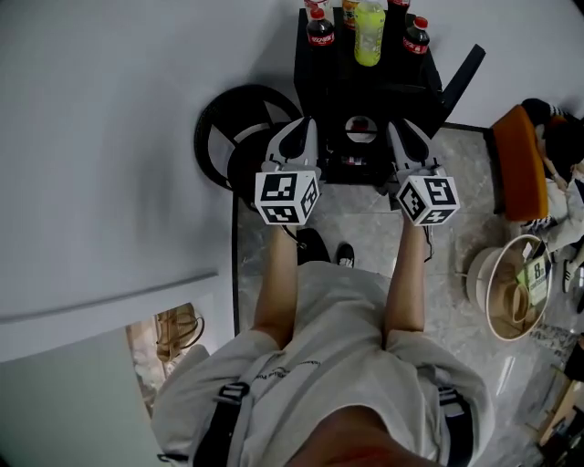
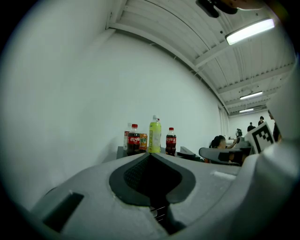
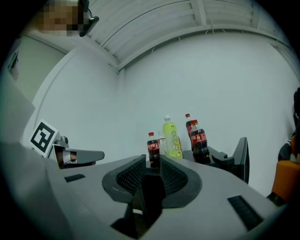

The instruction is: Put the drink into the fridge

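Several drinks stand on top of a low black unit [image 1: 365, 87] against the white wall: a yellow-green bottle [image 1: 369, 32] with cola bottles [image 1: 320, 27] on either side. The yellow-green bottle [image 2: 155, 136] and cola bottles [image 2: 133, 140] also show far ahead in the left gripper view. The yellow-green bottle [image 3: 171, 138] shows again in the right gripper view, beside a cola bottle [image 3: 153, 150]. My left gripper [image 1: 305, 126] [image 2: 150, 157] is held short of the unit, its pads together and empty. My right gripper [image 1: 401, 128] [image 3: 152, 161] is level with it, a narrow gap between its pads, nothing held.
A black round object [image 1: 239, 137] lies on the floor left of the unit. An orange seat [image 1: 518, 164] and a round pale basket [image 1: 511, 287] are to the right. A black slanted panel [image 1: 461, 77] leans off the unit's right side. The person's shoes [image 1: 315, 244] stand on grey floor tiles.
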Action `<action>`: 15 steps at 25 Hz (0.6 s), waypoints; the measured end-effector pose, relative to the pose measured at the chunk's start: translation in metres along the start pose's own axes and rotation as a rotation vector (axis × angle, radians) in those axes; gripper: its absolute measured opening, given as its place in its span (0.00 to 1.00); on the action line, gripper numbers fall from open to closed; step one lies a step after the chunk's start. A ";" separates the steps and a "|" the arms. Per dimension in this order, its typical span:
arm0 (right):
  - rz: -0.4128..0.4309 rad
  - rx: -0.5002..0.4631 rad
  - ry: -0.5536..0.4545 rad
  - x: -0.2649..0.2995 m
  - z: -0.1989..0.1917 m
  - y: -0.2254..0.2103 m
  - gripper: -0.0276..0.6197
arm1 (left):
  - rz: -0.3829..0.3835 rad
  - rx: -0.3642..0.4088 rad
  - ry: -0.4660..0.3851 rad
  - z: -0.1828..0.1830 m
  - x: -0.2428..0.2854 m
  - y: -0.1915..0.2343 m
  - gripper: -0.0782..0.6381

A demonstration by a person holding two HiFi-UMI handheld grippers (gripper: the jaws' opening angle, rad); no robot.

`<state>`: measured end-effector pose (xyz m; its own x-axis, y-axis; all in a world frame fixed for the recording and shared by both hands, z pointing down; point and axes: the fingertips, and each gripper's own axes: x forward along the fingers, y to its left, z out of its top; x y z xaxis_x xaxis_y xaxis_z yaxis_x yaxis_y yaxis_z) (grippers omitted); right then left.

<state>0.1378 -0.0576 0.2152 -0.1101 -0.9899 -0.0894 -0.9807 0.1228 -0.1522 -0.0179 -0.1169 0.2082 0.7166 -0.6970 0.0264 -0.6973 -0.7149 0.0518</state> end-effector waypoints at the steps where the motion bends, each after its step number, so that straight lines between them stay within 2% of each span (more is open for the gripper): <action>1: -0.003 -0.012 0.015 0.005 -0.004 0.002 0.16 | 0.001 0.000 0.009 -0.004 0.003 0.004 0.12; 7: 0.010 -0.060 0.054 0.056 -0.011 0.020 0.29 | -0.019 -0.031 0.010 -0.007 0.038 0.038 0.12; 10: 0.007 -0.078 0.066 0.085 -0.014 0.026 0.30 | -0.076 -0.048 0.001 -0.005 0.064 0.050 0.12; 13: -0.016 -0.083 0.106 0.123 -0.021 0.025 0.30 | -0.126 -0.012 0.021 -0.005 0.099 0.067 0.12; 15: -0.042 -0.086 0.121 0.149 -0.020 0.023 0.30 | -0.151 -0.015 0.030 -0.001 0.122 0.086 0.12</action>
<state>0.0954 -0.2040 0.2185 -0.0820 -0.9960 0.0349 -0.9945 0.0795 -0.0685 0.0094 -0.2632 0.2168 0.8133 -0.5799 0.0468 -0.5818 -0.8101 0.0722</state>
